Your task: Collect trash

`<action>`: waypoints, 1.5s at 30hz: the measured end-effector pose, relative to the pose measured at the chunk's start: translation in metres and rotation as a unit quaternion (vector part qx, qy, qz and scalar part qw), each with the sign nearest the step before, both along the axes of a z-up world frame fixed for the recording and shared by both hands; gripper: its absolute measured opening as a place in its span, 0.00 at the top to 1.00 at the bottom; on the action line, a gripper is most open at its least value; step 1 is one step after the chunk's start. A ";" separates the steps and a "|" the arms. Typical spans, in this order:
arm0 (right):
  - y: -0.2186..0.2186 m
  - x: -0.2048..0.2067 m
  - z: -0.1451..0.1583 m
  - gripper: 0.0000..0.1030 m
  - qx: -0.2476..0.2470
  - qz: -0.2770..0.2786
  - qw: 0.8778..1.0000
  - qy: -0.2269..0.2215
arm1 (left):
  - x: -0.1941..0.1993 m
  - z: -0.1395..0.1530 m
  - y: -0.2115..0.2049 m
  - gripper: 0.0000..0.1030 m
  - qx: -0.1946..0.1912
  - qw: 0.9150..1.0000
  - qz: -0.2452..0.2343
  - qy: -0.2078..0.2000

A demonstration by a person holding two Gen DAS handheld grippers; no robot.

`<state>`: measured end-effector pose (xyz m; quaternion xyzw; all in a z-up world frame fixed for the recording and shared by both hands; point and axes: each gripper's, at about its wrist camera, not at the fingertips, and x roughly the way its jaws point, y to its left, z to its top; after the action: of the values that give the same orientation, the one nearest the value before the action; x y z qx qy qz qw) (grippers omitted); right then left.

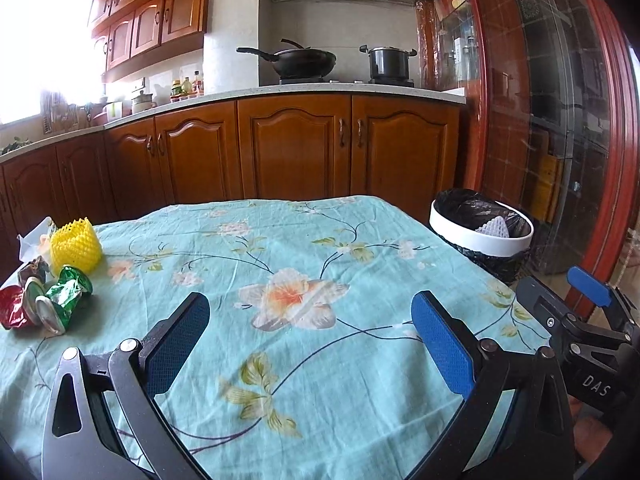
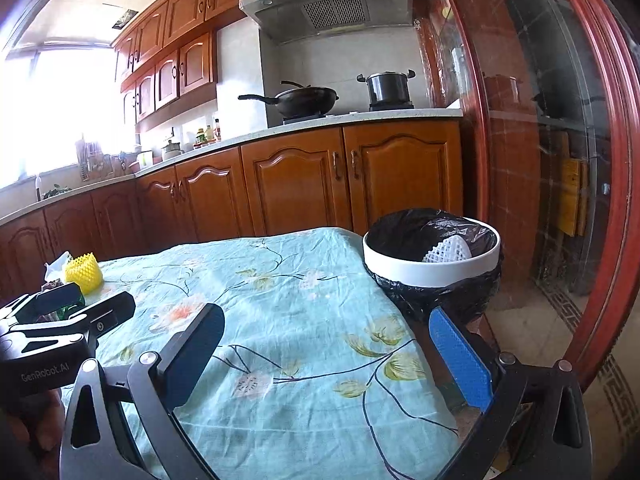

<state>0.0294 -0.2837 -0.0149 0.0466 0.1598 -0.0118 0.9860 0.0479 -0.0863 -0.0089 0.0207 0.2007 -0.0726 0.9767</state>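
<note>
A pile of trash lies at the table's left: a yellow foam net [image 1: 76, 246], a green wrapper [image 1: 68, 292], a red wrapper [image 1: 12, 306], crushed cans [image 1: 44, 308] and white paper [image 1: 30, 238]. My left gripper [image 1: 310, 334] is open and empty over the floral cloth, right of the pile. My right gripper [image 2: 326, 350] is open and empty near the table's right edge. A white-rimmed bin [image 2: 432, 270] with a black bag stands beside the table and holds a white foam net [image 2: 450, 250]. The yellow net also shows in the right wrist view [image 2: 84, 270].
The table wears a light blue floral cloth [image 1: 304, 264]. Wooden kitchen cabinets [image 1: 296, 148] stand behind it, with a wok [image 1: 304, 60] and a pot [image 1: 388, 62] on the stove. A red-framed glass door [image 2: 560, 160] is to the right.
</note>
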 end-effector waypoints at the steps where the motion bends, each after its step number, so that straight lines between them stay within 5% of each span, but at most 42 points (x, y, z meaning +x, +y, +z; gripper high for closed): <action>1: 0.001 0.000 0.000 0.00 0.000 0.001 1.000 0.000 | 0.000 0.000 0.000 0.00 0.001 1.000 0.000 0.000; 45: -0.005 0.002 0.001 0.00 0.009 0.002 1.000 0.015 | 0.008 -0.004 -0.002 0.00 0.020 1.000 -0.001 0.020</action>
<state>0.0314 -0.2889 -0.0138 0.0547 0.1746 -0.0089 0.9831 0.0557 -0.0885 -0.0132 0.0386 0.2211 -0.0700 0.9720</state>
